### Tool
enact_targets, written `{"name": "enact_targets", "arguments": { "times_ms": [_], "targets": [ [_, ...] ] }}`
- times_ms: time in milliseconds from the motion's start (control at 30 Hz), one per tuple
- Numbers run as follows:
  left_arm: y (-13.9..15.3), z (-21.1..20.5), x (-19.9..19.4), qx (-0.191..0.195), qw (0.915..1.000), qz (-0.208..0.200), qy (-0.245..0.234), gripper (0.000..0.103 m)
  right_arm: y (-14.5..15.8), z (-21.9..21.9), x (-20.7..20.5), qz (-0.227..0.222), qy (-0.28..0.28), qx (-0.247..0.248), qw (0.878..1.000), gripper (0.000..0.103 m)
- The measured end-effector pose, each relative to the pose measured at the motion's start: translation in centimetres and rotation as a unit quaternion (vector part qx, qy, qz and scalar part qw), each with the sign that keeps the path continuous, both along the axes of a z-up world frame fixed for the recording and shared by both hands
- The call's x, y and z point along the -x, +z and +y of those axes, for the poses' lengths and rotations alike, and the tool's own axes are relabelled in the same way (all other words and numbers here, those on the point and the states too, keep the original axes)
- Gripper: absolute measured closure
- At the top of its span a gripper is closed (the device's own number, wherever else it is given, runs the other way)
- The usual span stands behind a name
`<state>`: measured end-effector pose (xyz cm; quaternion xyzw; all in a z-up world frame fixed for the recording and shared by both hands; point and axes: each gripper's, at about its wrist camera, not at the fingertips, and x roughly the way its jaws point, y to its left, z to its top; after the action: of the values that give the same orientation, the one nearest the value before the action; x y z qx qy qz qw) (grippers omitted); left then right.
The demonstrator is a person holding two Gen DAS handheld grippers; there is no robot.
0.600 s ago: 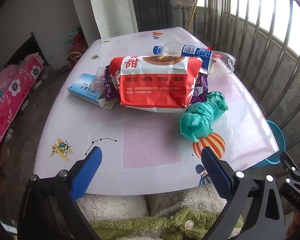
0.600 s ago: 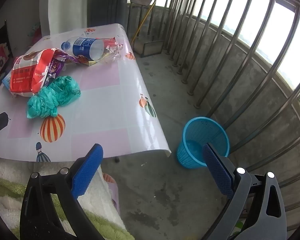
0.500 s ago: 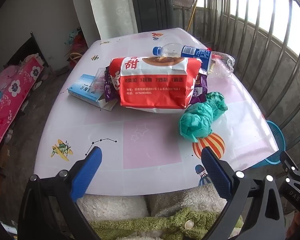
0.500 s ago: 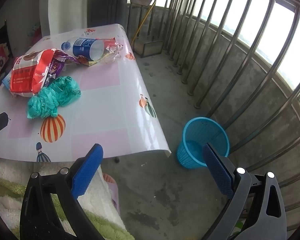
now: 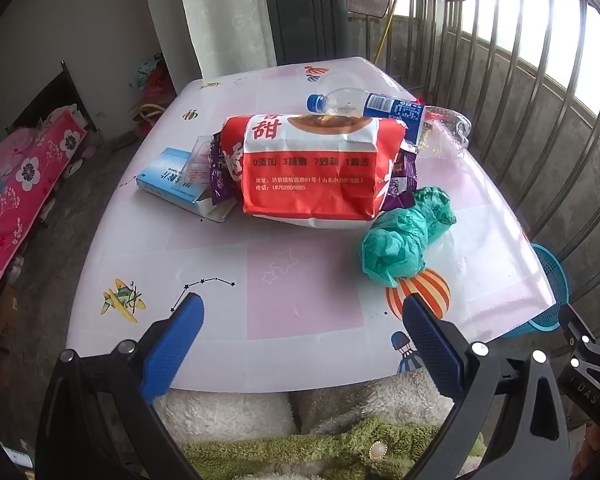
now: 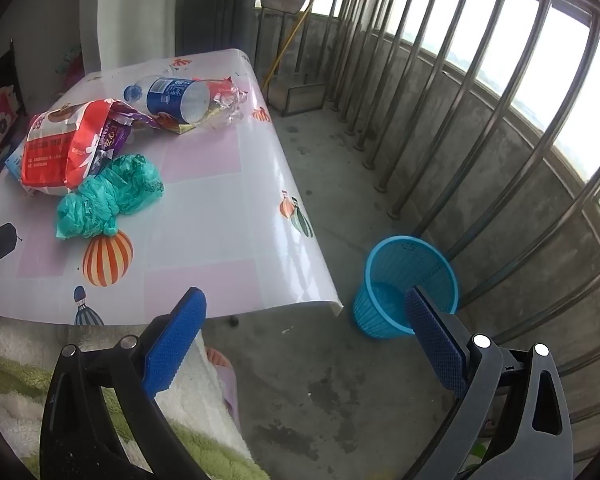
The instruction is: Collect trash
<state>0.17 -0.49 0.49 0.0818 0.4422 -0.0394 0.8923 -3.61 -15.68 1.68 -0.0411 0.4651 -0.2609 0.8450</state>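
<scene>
Trash on bench (image 5: 300,288): red bag (image 5: 312,168) at frame centre, green plastic wad (image 5: 400,240) right of centre, clear bottle (image 5: 364,106) behind the bag, well above left gripper (image 5: 300,320), jaws wide, empty. Right gripper (image 6: 306,320), lower frame, jaws wide, empty; blue basket (image 6: 404,276) on floor, behind its right finger.

Desk (image 5: 300,300): glossy pink-and-white patterned top, trash clustered toward far half.
On it: red snack bag (image 5: 312,168) over purple wrappers (image 5: 400,184), blue box (image 5: 172,180) to its left, plastic bottle (image 5: 364,106) behind, crumpled green bag (image 5: 400,236) nearer; blue basket (image 6: 408,284) on floor (image 6: 320,380).
</scene>
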Motion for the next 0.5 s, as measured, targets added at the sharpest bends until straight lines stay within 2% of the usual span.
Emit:
{"name": "enact_targets", "arguments": {
  "times_ms": [500],
  "targets": [
    [-0.2, 1.0, -0.1, 0.005, 1.0, 0.0, 0.001, 0.006, -0.2, 0.0, 0.0, 0.0, 0.0, 0.001, 1.0, 0.008]
  ]
}}
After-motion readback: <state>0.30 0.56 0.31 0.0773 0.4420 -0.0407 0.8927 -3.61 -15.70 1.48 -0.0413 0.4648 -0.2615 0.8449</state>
